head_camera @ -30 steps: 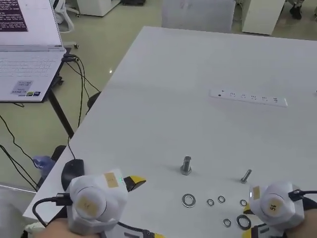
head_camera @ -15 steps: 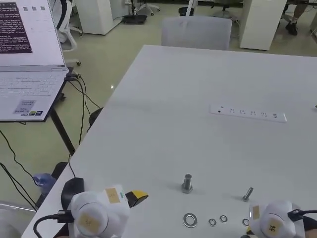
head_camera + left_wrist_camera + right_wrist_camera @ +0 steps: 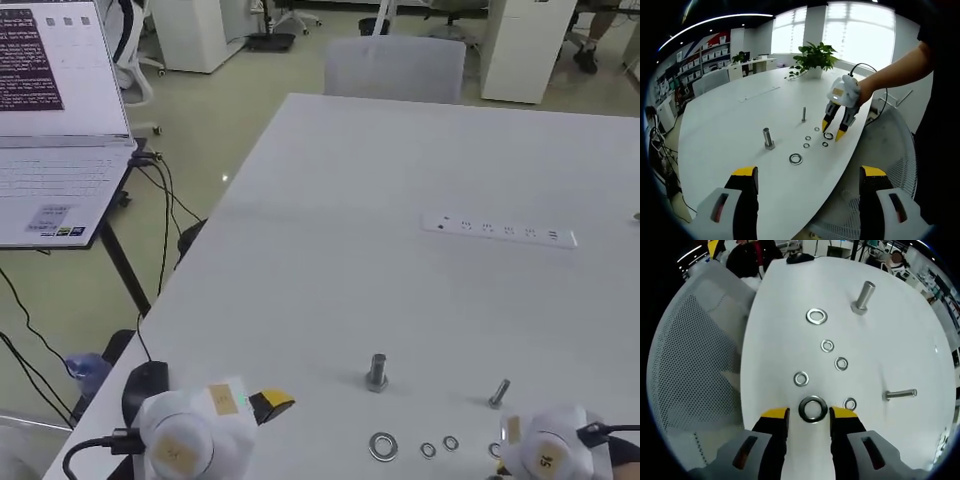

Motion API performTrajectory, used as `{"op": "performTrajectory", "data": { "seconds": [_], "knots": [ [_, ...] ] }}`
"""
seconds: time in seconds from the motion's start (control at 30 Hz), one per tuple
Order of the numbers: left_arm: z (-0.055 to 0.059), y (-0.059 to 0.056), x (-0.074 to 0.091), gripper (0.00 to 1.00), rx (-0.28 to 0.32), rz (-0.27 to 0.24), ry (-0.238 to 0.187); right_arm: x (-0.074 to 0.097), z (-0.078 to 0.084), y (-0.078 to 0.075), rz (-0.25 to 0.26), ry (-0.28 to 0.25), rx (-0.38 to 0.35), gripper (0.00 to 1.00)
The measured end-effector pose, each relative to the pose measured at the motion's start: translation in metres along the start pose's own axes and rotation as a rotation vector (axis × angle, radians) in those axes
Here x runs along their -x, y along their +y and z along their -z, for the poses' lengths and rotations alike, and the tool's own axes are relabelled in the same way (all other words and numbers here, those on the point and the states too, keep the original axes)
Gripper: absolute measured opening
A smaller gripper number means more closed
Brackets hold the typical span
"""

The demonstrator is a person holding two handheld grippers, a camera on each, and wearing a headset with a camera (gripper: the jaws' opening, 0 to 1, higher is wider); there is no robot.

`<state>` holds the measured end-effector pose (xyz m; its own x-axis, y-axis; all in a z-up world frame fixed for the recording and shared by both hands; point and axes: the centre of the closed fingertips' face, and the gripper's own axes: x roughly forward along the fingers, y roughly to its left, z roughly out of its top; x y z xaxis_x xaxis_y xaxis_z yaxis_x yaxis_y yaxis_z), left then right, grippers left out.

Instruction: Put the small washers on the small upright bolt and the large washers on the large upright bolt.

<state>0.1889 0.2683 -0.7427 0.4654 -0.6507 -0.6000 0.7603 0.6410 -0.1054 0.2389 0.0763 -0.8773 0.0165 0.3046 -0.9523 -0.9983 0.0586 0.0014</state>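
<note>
1. Laptop (image 3: 50,150) screen text is too small to read. The claw stickers perhaps carry numbers.
2. White counter (image 3: 400,180) in an office room, power strip (image 3: 497,230) on its far side.
3. Right claw (image 3: 810,413) released, tips straddling a large washer (image 3: 813,408) by the near edge, small washers (image 3: 841,363) just beyond.
4. Left claw (image 3: 808,172) released, empty, near the edge.
5. Large bolt (image 3: 377,371) and small bolt (image 3: 499,393) stand upright, with open counter behind them.

A white counter (image 3: 340,190) carries a white power strip (image 3: 497,231) toward its far side. Off the counter's left edge an open laptop (image 3: 50,160) sits on a stand, with black cables (image 3: 165,190) hanging beside it. A grey chair (image 3: 395,68) stands at the far end. A potted plant (image 3: 813,59) sits on the counter.
</note>
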Motion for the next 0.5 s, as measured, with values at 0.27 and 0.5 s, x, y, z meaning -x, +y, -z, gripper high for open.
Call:
{"op": "performTrajectory", "data": {
  "seconds": [0.27, 0.5],
  "knots": [
    [-0.0003, -0.0001, 0.0013, 0.82, 0.013, -0.007, -0.012, -0.0003, -0.0006, -0.0003, 0.004, 0.024, 0.000, 0.29],
    [0.0040, -0.0032, 0.0037, 0.81, 0.020, -0.009, -0.010, -0.0004, -0.0006, -0.0008, 0.009, -0.004, -0.001, 0.26]
  ]
}}
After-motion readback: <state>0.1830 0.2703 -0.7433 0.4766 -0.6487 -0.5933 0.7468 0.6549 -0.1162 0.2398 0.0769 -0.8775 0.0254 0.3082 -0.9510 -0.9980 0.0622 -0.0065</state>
